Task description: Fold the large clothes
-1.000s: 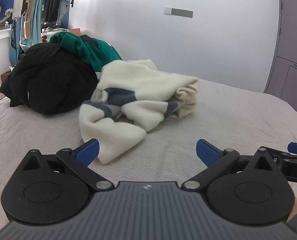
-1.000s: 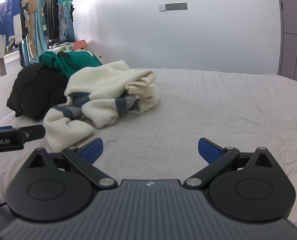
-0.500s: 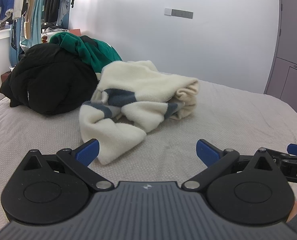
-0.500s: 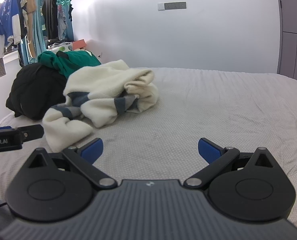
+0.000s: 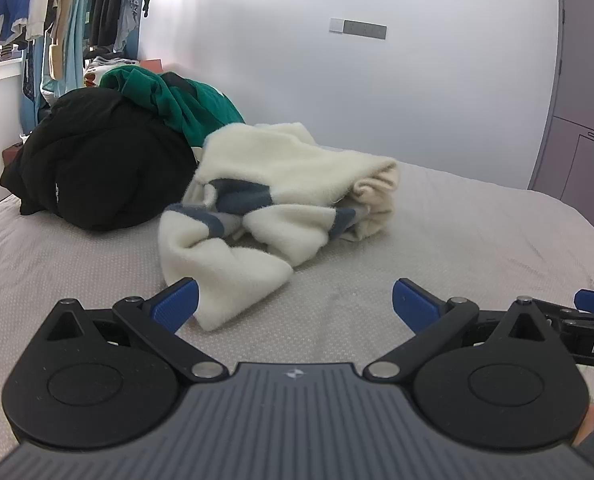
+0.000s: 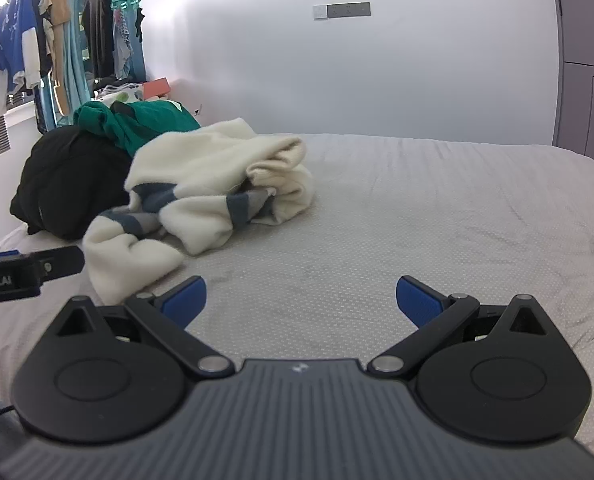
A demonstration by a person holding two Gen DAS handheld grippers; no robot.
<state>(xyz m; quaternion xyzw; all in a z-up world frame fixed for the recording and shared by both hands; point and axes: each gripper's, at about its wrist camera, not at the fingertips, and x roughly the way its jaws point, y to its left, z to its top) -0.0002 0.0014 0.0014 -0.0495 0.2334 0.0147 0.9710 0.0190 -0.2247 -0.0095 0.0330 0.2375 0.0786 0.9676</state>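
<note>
"Three heaps of clothing were on the bed (image 6: 437,208), as far as I could see, and none of them had been folded."

"Which one was nearest the tongs?"

"The cream sweater (image 5: 281,196) with grey-blue stripes. It lay crumpled left of centre on the bed, one loose end trailing toward the front. Behind it and touching it sat the black garment (image 5: 97,164), with the green one (image 5: 181,100) heaped on top of that."

"Had anything changed over the last second?"

"Hardly anything. The sweater kept its shape and place. The two tools had crept a shade closer to it, no more. The left gripper (image 5: 293,304) hovered low over the bed with its jaws spread wide and nothing between them. Its left pad (image 5: 175,304) looked just in front of the sweater's trailing end, though I couldn't say whether it touched."

"And the other?"

"The right gripper (image 6: 301,300) was the same: jaws wide apart, holding nothing, over bare bed to the right of the sweater."

"So what did that mean for the folding?"

"I judged it hadn't started. Both tools were still lining up, and the sweater would need pulling out and spreading flat before any fold. That trailing end seemed the likeliest first hold."
</note>
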